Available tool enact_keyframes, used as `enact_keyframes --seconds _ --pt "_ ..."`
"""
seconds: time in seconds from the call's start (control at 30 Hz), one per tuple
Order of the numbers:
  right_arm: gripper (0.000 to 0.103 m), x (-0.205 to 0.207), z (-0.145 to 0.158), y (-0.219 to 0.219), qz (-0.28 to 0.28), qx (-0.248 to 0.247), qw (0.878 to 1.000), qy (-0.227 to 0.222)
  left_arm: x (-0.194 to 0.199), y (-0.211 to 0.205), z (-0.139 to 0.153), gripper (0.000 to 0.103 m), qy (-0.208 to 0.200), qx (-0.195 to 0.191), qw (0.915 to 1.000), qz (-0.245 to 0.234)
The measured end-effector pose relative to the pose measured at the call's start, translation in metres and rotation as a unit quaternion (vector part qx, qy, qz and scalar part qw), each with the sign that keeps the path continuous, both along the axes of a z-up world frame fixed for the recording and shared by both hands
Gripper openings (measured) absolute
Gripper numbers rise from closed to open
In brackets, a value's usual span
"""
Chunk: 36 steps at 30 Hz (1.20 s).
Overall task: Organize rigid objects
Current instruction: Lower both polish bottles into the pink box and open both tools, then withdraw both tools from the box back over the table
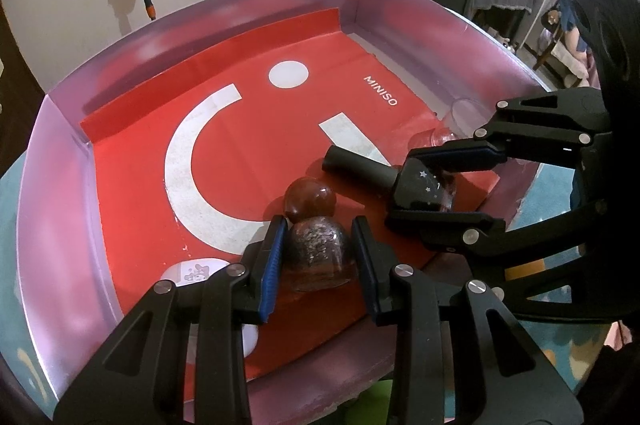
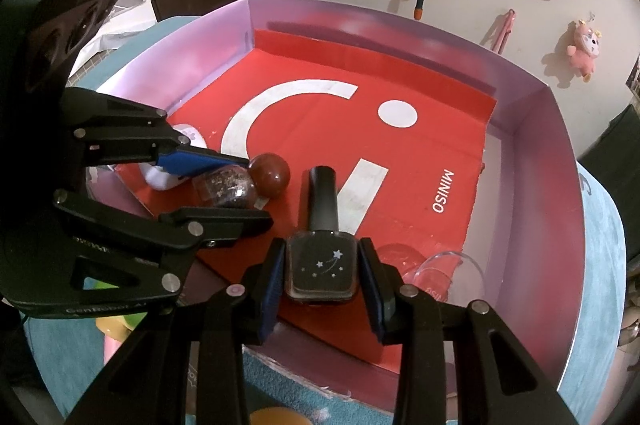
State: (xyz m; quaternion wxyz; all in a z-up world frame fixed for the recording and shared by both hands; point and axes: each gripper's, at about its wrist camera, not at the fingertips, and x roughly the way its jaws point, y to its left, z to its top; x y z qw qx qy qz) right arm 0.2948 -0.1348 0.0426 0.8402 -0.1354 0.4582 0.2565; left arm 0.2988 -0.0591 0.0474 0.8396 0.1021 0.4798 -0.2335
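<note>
A pink-walled box (image 1: pixel 60 161) (image 2: pixel 532 161) has a red MINISO sheet on its floor. My left gripper (image 1: pixel 319 261) (image 2: pixel 230 185) is shut on a clear glitter-filled dome bottle (image 1: pixel 320 253) (image 2: pixel 226 190) near the box's front. A brown round ball (image 1: pixel 309 199) (image 2: pixel 269 175) touches the bottle's far side. My right gripper (image 2: pixel 323 275) (image 1: pixel 440 181) is shut on the square base of a black nail-polish bottle (image 2: pixel 322 269) (image 1: pixel 420 187) with white stars; its black cap (image 2: pixel 322 197) (image 1: pixel 356 165) points away along the sheet.
A white case with a cartoon print (image 1: pixel 192 271) (image 2: pixel 176 177) lies at the box's front left corner. A clear plastic cup (image 1: pixel 460 121) (image 2: pixel 444 273) lies on its side by the right wall. Plush toys and a stick hang on the wall behind. The box rests on a blue surface.
</note>
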Motion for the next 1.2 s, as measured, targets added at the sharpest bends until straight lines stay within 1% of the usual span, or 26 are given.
enact_keyframes --seconds 0.17,0.27,0.3,0.4,0.5,0.73,0.77,0.83,0.87,0.97,1.07,1.13,1.17,1.2 --pt "0.038 0.000 0.001 -0.001 0.000 0.001 1.000 0.001 0.000 0.002 0.001 0.034 0.002 -0.004 1.0000 0.001" --pt "0.038 0.000 0.001 -0.001 0.000 0.001 1.000 0.001 0.001 0.004 0.002 0.043 -0.004 0.002 0.9999 0.011" --pt "0.038 -0.001 0.002 -0.001 0.001 0.002 1.000 0.001 0.001 0.006 0.003 0.046 -0.005 -0.002 0.9999 0.013" --pt "0.038 -0.001 0.004 -0.002 0.000 0.004 1.000 -0.001 0.001 0.010 0.006 0.051 -0.007 -0.012 0.9998 0.015" --pt "0.038 -0.003 0.008 -0.002 0.001 0.004 1.000 -0.004 -0.001 0.012 0.010 0.054 -0.012 -0.018 0.9996 0.016" --pt "0.038 -0.015 0.023 -0.008 -0.005 0.010 1.000 -0.018 -0.014 0.019 0.026 0.055 -0.029 -0.029 0.9988 0.027" --pt "0.038 -0.018 0.026 -0.009 -0.007 0.011 1.000 -0.022 -0.017 0.020 0.028 0.056 -0.031 -0.031 0.9986 0.029" --pt "0.038 -0.024 0.034 -0.012 -0.011 0.015 0.999 -0.029 -0.024 0.023 0.035 0.064 -0.037 -0.038 0.9979 0.036" --pt "0.040 -0.028 0.038 -0.014 -0.012 0.017 0.999 -0.033 -0.029 0.026 0.039 0.069 -0.042 -0.044 0.9974 0.039" --pt "0.049 -0.043 0.053 -0.018 -0.017 0.023 0.998 -0.048 -0.046 0.031 0.052 0.071 -0.058 -0.061 0.9953 0.047" --pt "0.053 -0.059 0.068 -0.022 -0.023 0.031 0.997 -0.066 -0.069 0.041 0.068 0.077 -0.080 -0.080 0.9915 0.065" --pt "0.060 -0.072 0.078 -0.025 -0.027 0.039 0.996 -0.078 -0.081 0.044 0.076 0.077 -0.093 -0.088 0.9892 0.071" --pt "0.066 -0.079 0.083 -0.026 -0.028 0.042 0.995 -0.085 -0.091 0.047 0.081 0.078 -0.104 -0.091 0.9872 0.079" --pt "0.070 -0.089 0.089 -0.027 -0.030 0.046 0.994 -0.095 -0.097 0.048 0.084 0.080 -0.113 -0.092 0.9857 0.085"
